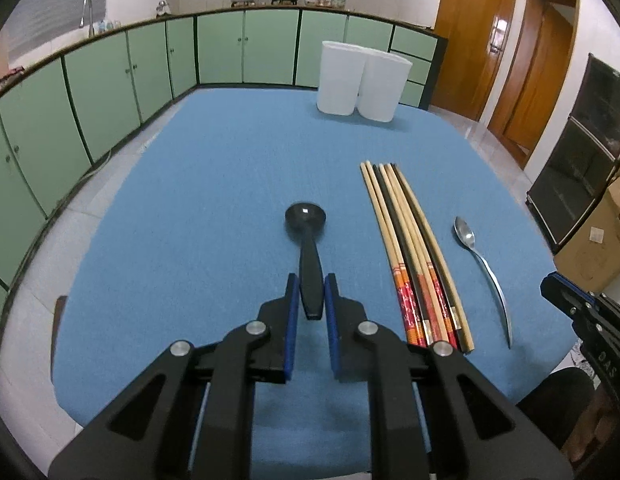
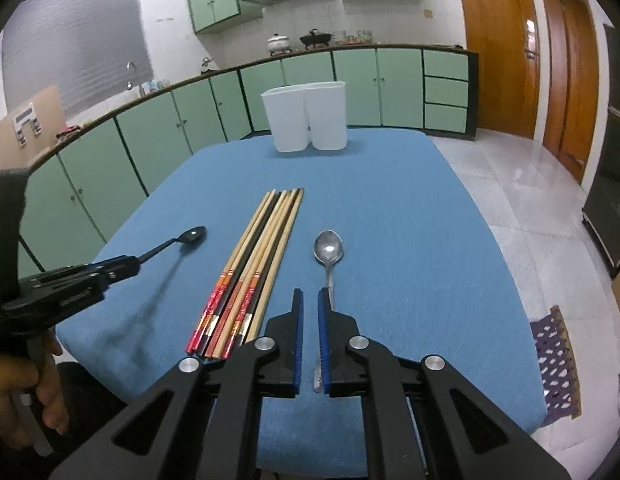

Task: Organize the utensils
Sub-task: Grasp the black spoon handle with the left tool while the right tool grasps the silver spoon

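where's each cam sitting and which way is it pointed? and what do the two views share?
Left wrist: on the left gripper, looking down its fingers across the blue table at the white holders; jaws clamp the black spoon.
Right wrist: on the right gripper, same heading; metal spoon handle between its jaws; a hand shows at left.
Shared: chopsticks, both spoons, holders, table.

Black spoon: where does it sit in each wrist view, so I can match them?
Left wrist: black spoon at centre, handle clamped in the left claw, left of the chopsticks.
Right wrist: black spoon at left, lifted off the cloth.
Shared landmark: white container at the table's far end.
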Demonstrator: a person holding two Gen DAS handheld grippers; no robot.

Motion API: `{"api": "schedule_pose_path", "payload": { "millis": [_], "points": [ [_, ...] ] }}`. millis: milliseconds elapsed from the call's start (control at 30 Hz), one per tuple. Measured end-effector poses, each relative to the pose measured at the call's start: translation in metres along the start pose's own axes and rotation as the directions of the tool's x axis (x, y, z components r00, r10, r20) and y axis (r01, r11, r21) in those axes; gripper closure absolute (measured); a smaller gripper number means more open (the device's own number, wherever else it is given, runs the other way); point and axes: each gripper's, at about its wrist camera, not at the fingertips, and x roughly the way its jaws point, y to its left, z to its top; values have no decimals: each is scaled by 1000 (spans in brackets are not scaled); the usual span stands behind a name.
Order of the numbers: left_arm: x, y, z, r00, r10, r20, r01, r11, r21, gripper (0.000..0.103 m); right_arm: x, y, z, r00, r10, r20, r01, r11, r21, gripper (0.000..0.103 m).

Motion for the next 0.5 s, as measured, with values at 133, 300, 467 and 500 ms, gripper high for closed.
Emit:
{"api": "schedule_pose_path", "payload": {
  "millis": [133,300,467,500],
  "points": [
    [1,4,-6,1000,-1,-10,1,1000,-13,91,3,-3,-22,1000,-4,-16,5,1000,23,87],
    [2,0,-9,1000,1,-8,-1,1000,-2,91,16,2,-43,998,-31,-50,32,999,12,69],
    [3,0,-7,1000,-2,-4,2,1000,-3,91,32,-4,-43,997,-50,-57,51,999,15,72],
    [4,1,-7,1000,-3,-5,3,1000,-7,91,34,-3,-42,997,-59,-53,59,998,8,80]
  ]
}}
